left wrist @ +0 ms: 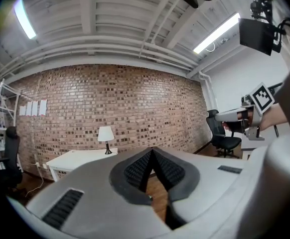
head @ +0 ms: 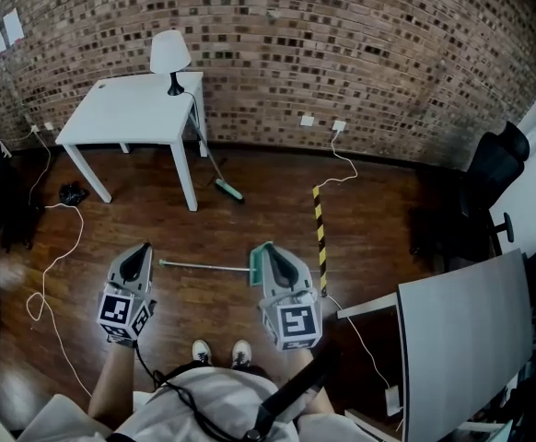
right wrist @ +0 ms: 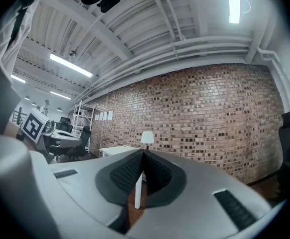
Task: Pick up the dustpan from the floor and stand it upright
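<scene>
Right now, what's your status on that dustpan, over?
Left gripper shut, empty; right gripper shut, empty. Dustpan lying flat on the floor, untouched. Striped strip lies to its right, not across it.

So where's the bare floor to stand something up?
Bare floor lies between the broom and the striped tape, up to the brick wall. Crowded: the cable on the left, the dustpan near the shoes, the chair and grey tabletop on the right.
</scene>
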